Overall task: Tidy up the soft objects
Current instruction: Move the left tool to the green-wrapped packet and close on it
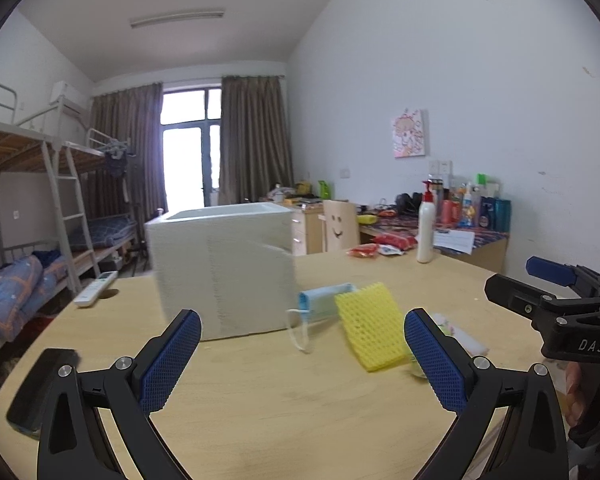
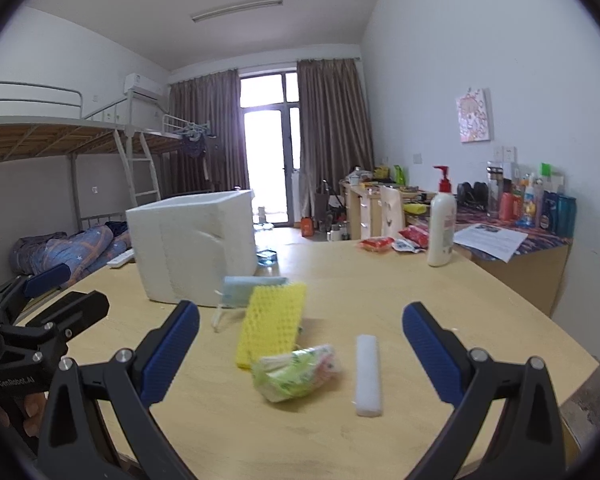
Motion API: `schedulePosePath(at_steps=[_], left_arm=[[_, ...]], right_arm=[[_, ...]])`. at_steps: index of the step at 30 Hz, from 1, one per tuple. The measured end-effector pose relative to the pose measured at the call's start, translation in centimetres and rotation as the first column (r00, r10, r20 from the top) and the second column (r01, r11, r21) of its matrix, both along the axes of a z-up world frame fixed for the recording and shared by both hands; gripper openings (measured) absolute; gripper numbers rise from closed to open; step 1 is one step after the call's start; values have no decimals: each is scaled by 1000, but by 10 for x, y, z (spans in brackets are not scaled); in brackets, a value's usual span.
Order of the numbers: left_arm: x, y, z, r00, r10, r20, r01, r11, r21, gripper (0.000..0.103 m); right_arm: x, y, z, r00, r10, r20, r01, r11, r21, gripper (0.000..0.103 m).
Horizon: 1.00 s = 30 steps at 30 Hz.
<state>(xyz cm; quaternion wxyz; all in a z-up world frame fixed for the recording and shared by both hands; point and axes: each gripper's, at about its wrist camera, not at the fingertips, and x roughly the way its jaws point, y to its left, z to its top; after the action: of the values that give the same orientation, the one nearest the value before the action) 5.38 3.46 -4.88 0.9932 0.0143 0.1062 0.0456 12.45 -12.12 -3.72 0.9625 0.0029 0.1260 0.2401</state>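
Near the table's (image 2: 440, 300) middle, beside the white foam box (image 2: 192, 244), lie face mask (image 2: 252, 289), yellow foam net (image 2: 270, 326), tissue pack (image 2: 298, 372) and foam strip (image 2: 368, 374); left gripper (image 1: 302, 364) and right gripper (image 2: 300, 354) hover with jaws spread, holding nothing.

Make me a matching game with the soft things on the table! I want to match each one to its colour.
Things:
1. foam net sleeve
2. face mask
3. foam box
4. tissue pack

Colours:
A. white
B. green and white with a bit of pink
C. yellow
D. light blue

Pairs: 1-C, 2-D, 3-A, 4-B
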Motion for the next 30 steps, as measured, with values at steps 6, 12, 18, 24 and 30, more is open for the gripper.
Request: schedulePosePath(at_steps=[6, 12, 18, 24, 30], left_arm=[[15, -22, -4, 997, -69, -19, 69, 998, 10, 102], [29, -40, -10, 989, -135, -59, 136, 991, 12, 102], [42, -57, -14, 978, -182, -101, 185, 982, 26, 102], [55, -66, -17, 964, -219, -147, 225, 974, 25, 102], [67, -79, -24, 948, -257, -186, 268, 963, 32, 99]], right_arm=[[6, -21, -8, 998, -48, -37, 48, 999, -9, 103], [13, -38, -15, 995, -73, -65, 71, 997, -27, 103], [25, -47, -21, 992, -81, -99, 78, 997, -29, 103], [36, -51, -28, 988, -80, -129, 74, 996, -52, 103], [48, -57, -36, 983, -51, -174, 41, 998, -57, 103]])
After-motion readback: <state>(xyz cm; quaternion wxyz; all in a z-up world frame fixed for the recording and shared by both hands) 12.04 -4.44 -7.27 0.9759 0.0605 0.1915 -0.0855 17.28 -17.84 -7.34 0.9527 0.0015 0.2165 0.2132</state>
